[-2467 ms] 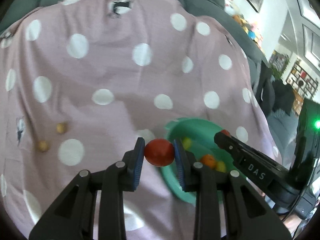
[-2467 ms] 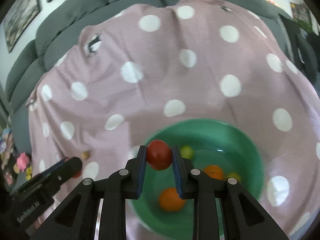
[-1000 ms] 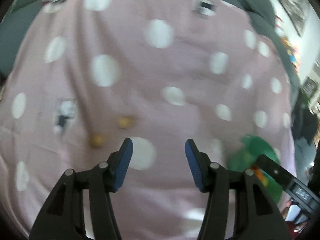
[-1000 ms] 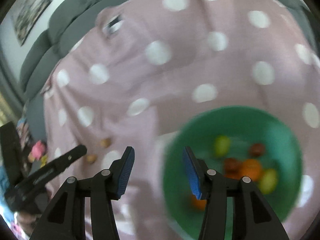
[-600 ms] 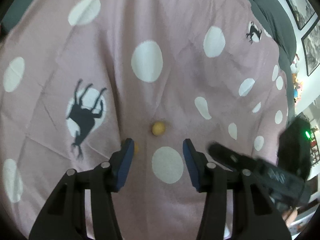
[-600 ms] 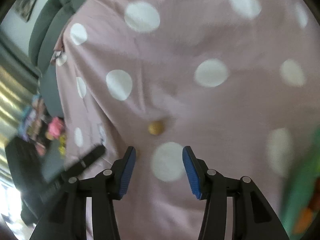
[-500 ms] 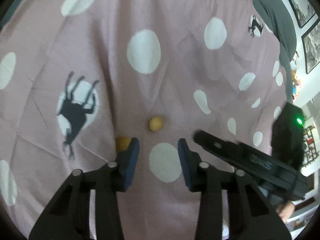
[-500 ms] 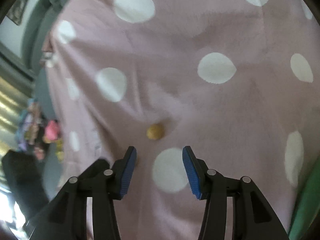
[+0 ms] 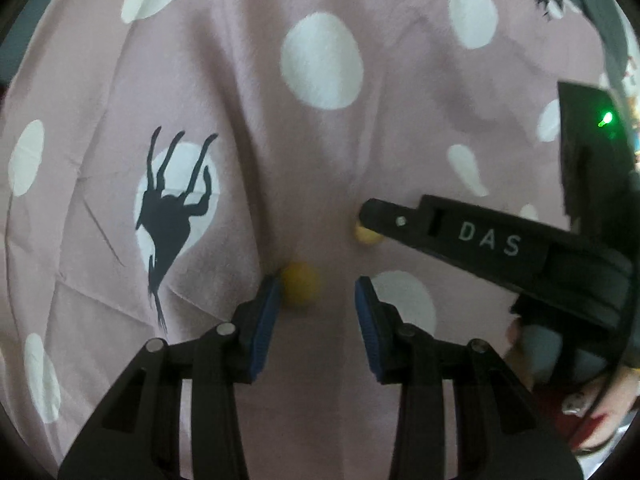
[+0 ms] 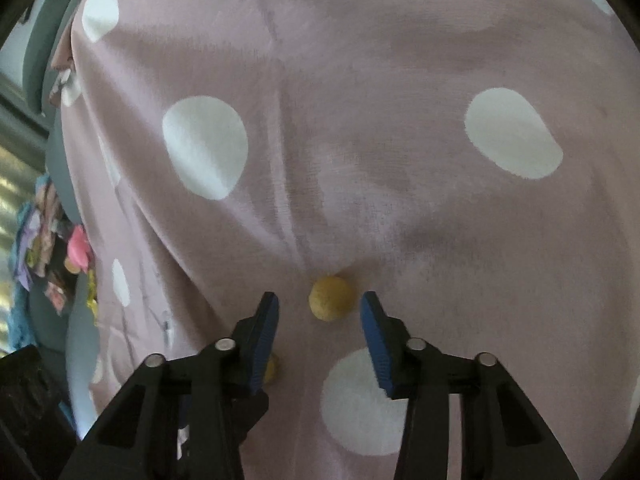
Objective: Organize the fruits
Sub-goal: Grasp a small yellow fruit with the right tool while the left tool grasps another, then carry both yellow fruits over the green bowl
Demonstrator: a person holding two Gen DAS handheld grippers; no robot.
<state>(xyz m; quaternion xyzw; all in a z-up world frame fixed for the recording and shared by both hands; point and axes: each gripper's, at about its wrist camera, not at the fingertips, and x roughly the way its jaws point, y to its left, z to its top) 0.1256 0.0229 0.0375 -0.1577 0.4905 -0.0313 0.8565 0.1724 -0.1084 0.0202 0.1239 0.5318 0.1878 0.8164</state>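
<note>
Two small yellow fruits lie on the pink dotted cloth. In the left wrist view one yellow fruit sits between my left gripper's pads, close against the left pad and clear of the right one; the jaws stand open. The other yellow fruit is half hidden by the right gripper's black finger. In the right wrist view that fruit lies between the tips of my right gripper, whose jaws are closing without touching it. The first fruit peeks out behind its left finger.
The cloth is creased, with white dots and a black horse print. A grey sofa edge and colourful toys lie off the cloth's left side. A person's hand holds the right gripper.
Both grippers left the green bowl without their red fruits and swung left to the two yellow fruits. They have sunk toward the cloth and their jaws have narrowed.
</note>
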